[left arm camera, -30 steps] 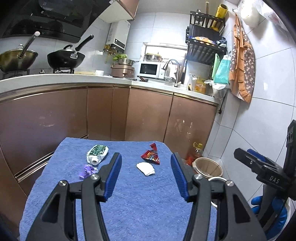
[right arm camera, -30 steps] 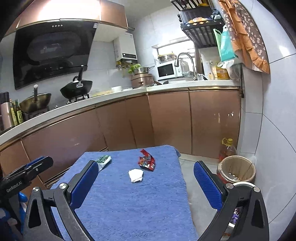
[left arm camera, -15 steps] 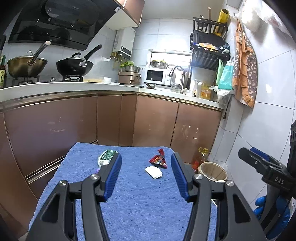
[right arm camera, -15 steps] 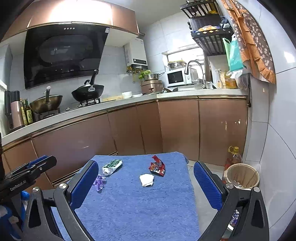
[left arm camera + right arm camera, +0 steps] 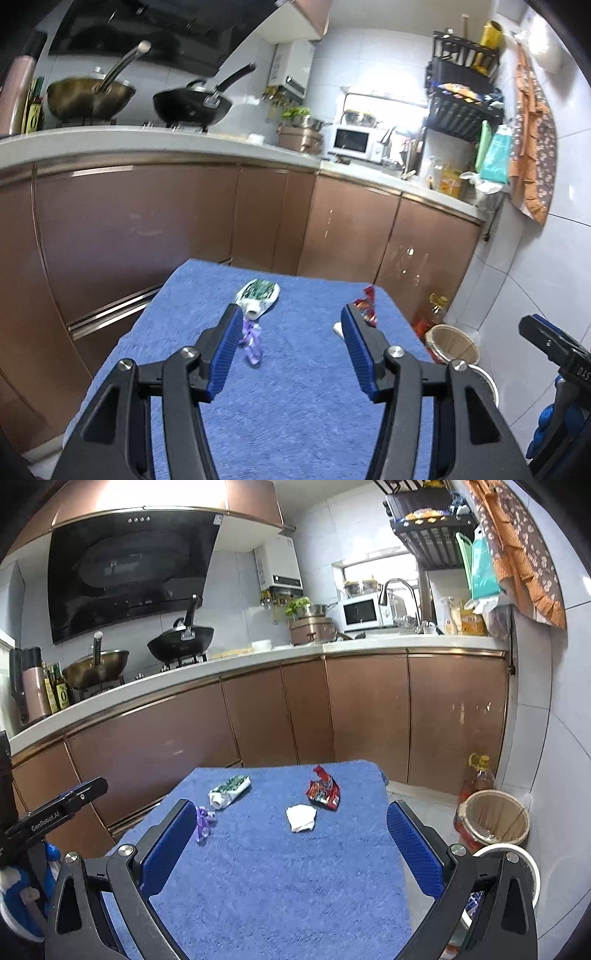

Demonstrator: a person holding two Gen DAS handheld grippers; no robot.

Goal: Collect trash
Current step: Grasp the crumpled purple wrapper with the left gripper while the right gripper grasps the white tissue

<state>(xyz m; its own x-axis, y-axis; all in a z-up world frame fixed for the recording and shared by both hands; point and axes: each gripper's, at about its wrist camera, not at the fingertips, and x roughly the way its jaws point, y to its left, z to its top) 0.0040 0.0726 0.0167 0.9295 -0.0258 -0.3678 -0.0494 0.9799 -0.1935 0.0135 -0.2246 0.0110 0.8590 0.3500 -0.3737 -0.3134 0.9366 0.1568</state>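
Observation:
On the blue towel-covered table [image 5: 280, 878] lie a green-and-white tube wrapper [image 5: 229, 792], a purple wrapper [image 5: 202, 821], a white crumpled tissue [image 5: 301, 818] and a red snack packet [image 5: 323, 788]. In the left wrist view the tube wrapper [image 5: 258, 295] and purple wrapper [image 5: 251, 341] show ahead, and the red packet [image 5: 365, 304] sits behind the right finger. My left gripper [image 5: 291, 347] is open and empty above the near table. My right gripper [image 5: 291, 845] is open wide and empty, short of the trash.
A wicker waste basket [image 5: 493, 821] stands on the floor right of the table, with an oil bottle [image 5: 478, 771] behind it and a white bin rim [image 5: 506, 853] nearer. Brown cabinets [image 5: 332, 709] run behind the table.
Both grippers have pulled back and risen a little, and the left wrist view has turned left. The trash has not moved, and both grippers stay open.

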